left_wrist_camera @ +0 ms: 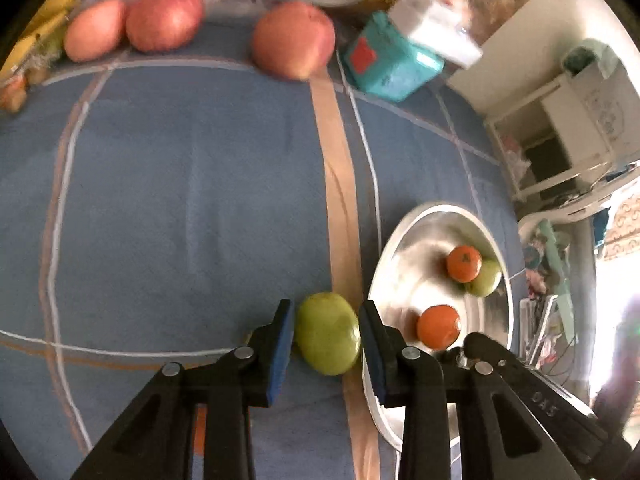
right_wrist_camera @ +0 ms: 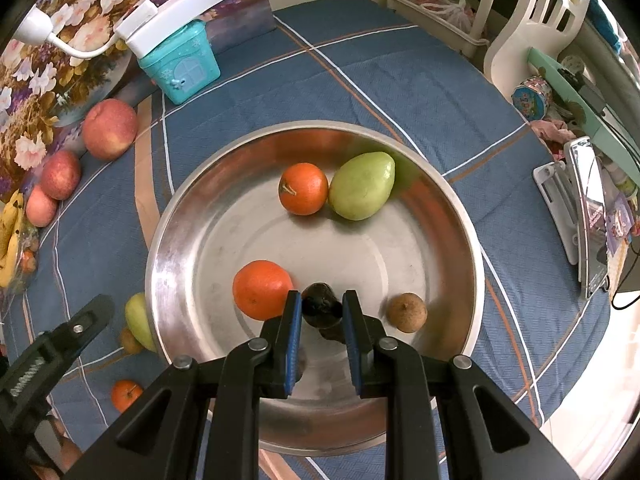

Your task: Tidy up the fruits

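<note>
A steel bowl [right_wrist_camera: 192, 216] on the blue checked cloth holds two oranges [right_wrist_camera: 303, 188] [right_wrist_camera: 262, 289], a green fruit [right_wrist_camera: 362, 185] and a small brown fruit [right_wrist_camera: 406, 312]. My right gripper [right_wrist_camera: 321, 314] is over the bowl, its pads closed against a small dark fruit [right_wrist_camera: 320, 306]. My left gripper [left_wrist_camera: 327, 338] sits beside the bowl's rim [left_wrist_camera: 404, 224], its pads touching both sides of a green fruit [left_wrist_camera: 328, 333] on the cloth; that fruit also shows in the right wrist view [right_wrist_camera: 138, 318].
Three red apples [left_wrist_camera: 293, 40] [left_wrist_camera: 165, 18] [left_wrist_camera: 95, 29] and bananas [left_wrist_camera: 38, 36] lie at the far side. A teal box [left_wrist_camera: 390, 60] with a white lamp stands nearby. A small orange [right_wrist_camera: 125, 395] lies left of the bowl. Chair and shelves stand past the table's right edge.
</note>
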`<state>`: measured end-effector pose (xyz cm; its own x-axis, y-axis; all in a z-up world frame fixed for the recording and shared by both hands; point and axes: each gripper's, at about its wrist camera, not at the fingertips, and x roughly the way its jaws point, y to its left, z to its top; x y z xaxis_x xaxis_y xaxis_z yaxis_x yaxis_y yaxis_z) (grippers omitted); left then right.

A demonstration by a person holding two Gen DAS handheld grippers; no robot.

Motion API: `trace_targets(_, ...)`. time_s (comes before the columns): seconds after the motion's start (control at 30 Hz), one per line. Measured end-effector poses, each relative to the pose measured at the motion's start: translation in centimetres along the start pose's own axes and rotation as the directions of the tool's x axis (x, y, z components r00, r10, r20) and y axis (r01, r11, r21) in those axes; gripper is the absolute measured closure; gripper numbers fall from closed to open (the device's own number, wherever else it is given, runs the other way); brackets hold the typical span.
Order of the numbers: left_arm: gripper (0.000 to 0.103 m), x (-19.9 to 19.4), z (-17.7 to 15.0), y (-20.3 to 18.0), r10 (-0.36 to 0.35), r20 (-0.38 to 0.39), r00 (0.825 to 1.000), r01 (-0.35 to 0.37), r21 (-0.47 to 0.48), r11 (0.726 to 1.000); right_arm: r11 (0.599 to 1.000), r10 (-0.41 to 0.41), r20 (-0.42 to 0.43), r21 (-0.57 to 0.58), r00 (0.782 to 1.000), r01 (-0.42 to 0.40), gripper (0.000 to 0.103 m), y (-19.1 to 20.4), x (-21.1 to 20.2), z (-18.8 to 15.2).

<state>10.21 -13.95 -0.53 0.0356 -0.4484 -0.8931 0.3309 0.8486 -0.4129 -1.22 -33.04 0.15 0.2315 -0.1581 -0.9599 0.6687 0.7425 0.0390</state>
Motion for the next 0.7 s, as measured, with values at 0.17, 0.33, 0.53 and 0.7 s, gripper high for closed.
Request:
trace_targets(0.17,0.061,-0.1,-0.1,-0.1,0.031,0.021,0.999,-0.031,0.001,1.0,1.0,-0.003,0.0,0.0,1.0,0.003,0.082,-0.1,0.0,0.1)
trace_targets(0.33,0.067,-0.1,-0.3,0.6,-0.016,0.021,1.0,0.017,-0.072,0.997,1.0,0.002,-0.003,0.003,1.0,-0.002,0.082,0.2,0.1,0.0)
trace_targets(0.53,0.075,-0.8,-0.1,1.7,-0.031,0.036,0.999,0.035,-0.124,0.992,1.0,0.007,-0.001,0.0,1.0,-0.007,0.082,0.2,-0.1,0.0)
trace_targets(0.7,0.103,-3.3,0.7,3.7,-0.002,0.11,0.994,0.021,-0.173,0.985,1.0,0.017,-0.003,-0.006,1.0,-0.017,0.082,0.2,-0.2,0.1)
